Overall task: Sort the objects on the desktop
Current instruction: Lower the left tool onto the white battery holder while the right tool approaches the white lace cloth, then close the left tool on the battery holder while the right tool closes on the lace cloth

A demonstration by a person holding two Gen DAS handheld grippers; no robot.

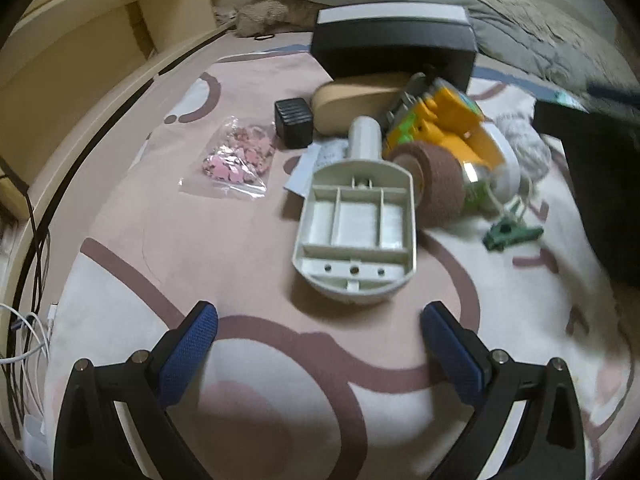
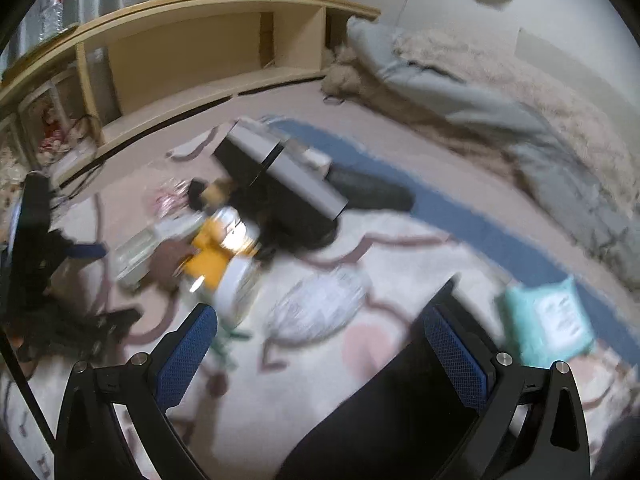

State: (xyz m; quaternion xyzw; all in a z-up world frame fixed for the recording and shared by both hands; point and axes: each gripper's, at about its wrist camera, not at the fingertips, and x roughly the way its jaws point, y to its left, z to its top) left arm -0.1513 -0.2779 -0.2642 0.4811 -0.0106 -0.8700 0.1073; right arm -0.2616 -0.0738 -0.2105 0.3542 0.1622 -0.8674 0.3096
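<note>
1. Blue-padded fingers (image 1: pixel 192 354) of the left gripper (image 1: pixel 319 354) fill the foreground of the left wrist view; its jaws are spread wide with nothing between them, hovering over a pink and white patterned rug (image 1: pixel 208 248).
2. Just ahead of those jaws lies a grey plastic housing (image 1: pixel 356 232), open side up, showing ribbed compartments, its round neck pointing away.
3. Touching its right side is a brown roll (image 1: pixel 434 184), and behind that a yellow toy (image 1: pixel 444 120) leans in the pile with a white-rimmed container (image 1: pixel 504 160).
4. A tan oval case (image 1: pixel 352 104) and a small black cube (image 1: pixel 294 122) sit behind the housing, in front of a large black box (image 1: pixel 394 46).
5. A clear bag of pink pieces (image 1: pixel 236 156) lies apart to the left; a green clip (image 1: pixel 510 234) lies to the right.
6. The right gripper (image 2: pixel 319 356) also has its jaws spread and empty; this view is blurred.
7. Beneath it a dark object (image 2: pixel 392 412) covers the lower frame, a mint packet (image 2: pixel 548 320) lies to the right, and a white mesh pouch (image 2: pixel 320 304) lies ahead.
8. A wooden shelf (image 2: pixel 192 52) and grey bedding (image 2: pixel 500 100) edge the rug.
</note>
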